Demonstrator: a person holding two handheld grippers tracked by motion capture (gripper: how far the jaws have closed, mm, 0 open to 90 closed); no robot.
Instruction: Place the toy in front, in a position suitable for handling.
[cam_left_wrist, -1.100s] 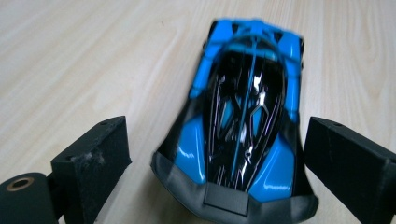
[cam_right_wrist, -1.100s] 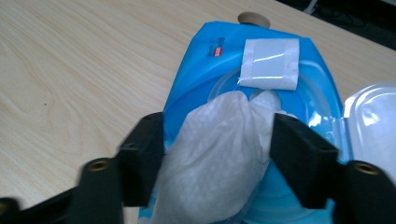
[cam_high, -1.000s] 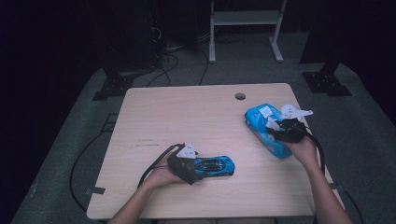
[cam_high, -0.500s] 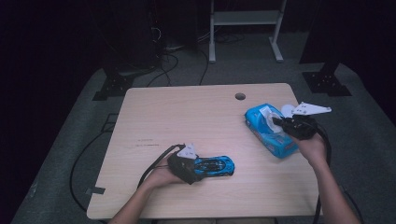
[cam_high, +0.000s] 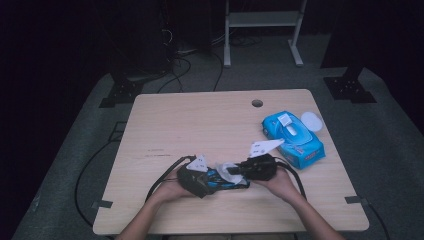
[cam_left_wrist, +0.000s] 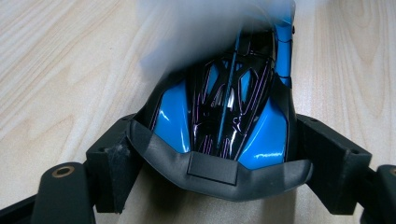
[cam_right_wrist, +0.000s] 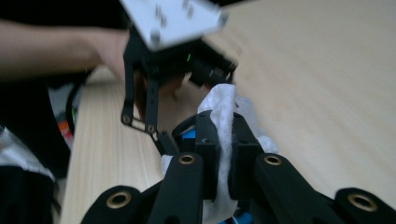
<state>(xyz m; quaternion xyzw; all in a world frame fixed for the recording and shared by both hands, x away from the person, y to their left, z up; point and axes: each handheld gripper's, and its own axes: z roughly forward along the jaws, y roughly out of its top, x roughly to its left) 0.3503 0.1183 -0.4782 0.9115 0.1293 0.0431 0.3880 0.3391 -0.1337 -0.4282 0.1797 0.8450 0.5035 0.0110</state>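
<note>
A blue and black toy car (cam_high: 231, 182) lies near the table's front edge, and my left gripper (cam_high: 201, 179) is shut on its rear end. In the left gripper view the car (cam_left_wrist: 224, 102) sits nose away between the two jaws of that gripper (cam_left_wrist: 219, 170). My right gripper (cam_high: 236, 170) is shut on a white wipe (cam_high: 224, 170) and holds it against the top of the car. The wipe (cam_right_wrist: 222, 105) is pinched between the black jaws of the right gripper (cam_right_wrist: 223, 140). It is a pale blur (cam_left_wrist: 205, 32) over the car's front.
A blue pack of wipes (cam_high: 295, 138) lies at the right of the wooden table (cam_high: 200, 125), its flap open, with a white round lid (cam_high: 311, 120) beside it. A cable hole (cam_high: 257, 103) is at the back. Cables trail off the left front.
My right gripper has left the wipe pack and travelled left to the car, carrying a white wipe. The left gripper and the car have stayed put.
</note>
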